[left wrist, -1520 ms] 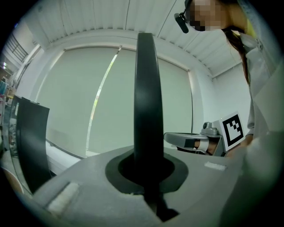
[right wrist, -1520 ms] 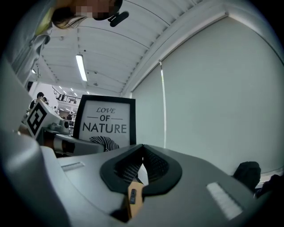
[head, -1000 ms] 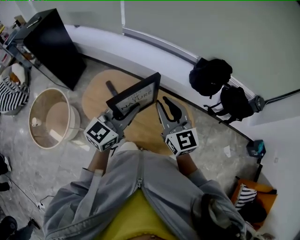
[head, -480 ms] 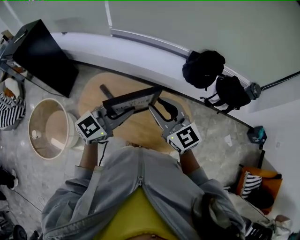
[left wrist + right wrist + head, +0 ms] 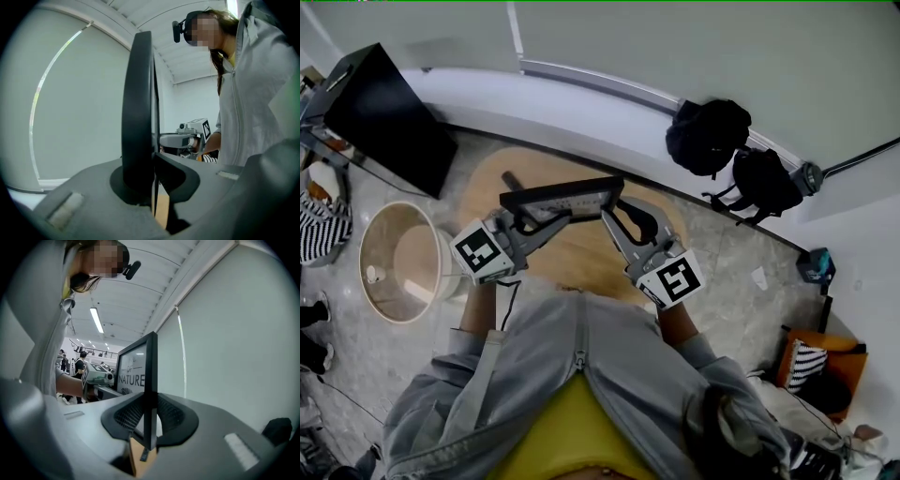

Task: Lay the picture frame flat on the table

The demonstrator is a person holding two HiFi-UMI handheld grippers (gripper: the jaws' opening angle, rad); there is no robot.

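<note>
Pinched at 9 o'clock by the just-easing left gripper [image 5: 526, 218] and at 3 o'clock by the just-tightening right gripper [image 5: 615, 208], the black rectangular picture frame [image 5: 567, 197] must next, I judge, be lowered flat onto the round wooden table [image 5: 486, 186].

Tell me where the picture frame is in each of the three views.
Head view: picture frame at centre, in front of the wooden table.
Left gripper view: picture frame at centre, edge-on, a vertical dark bar; wooden table below.
Right gripper view: picture frame centre-left, NATURE print showing; wooden table below.
Shared landmark: the wooden table.
</note>
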